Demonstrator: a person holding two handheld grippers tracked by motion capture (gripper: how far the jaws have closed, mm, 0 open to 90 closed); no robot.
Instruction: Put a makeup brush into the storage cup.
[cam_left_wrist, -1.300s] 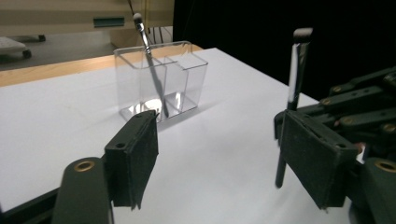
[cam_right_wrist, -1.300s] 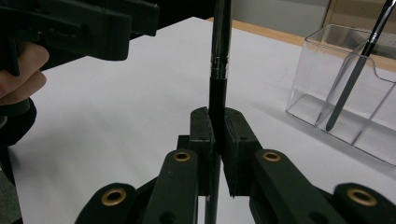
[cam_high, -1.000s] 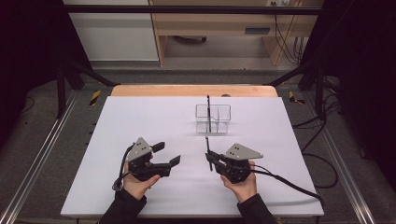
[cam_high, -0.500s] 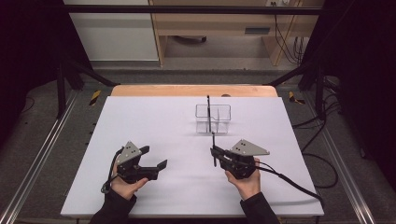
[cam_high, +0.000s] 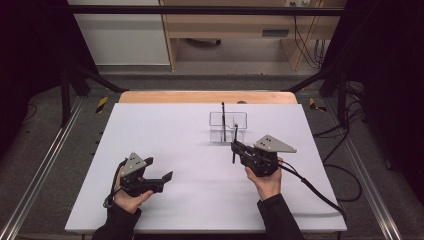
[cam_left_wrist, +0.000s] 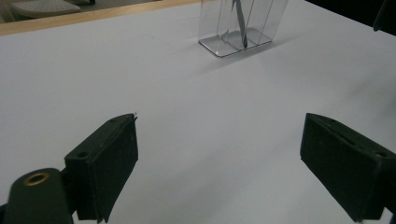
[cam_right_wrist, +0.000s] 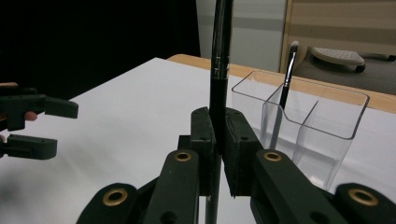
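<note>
Right tool (cam_high: 235, 148) pinches a black brush (cam_high: 235, 142) between its pressed-together jaws, gripping it partway along the handle. Its long axis stands upright, one end pointing up past the jaws and the other hanging below them toward the table (cam_high: 165, 130). It sits just in front of a clear divided holder (cam_high: 228, 127) near the table's far edge, where a second brush (cam_high: 223, 114) stands. Left tool (cam_high: 162, 177), spread wide with nothing between its jaws, hovers near the table's near-left corner, having just been opening.
</note>
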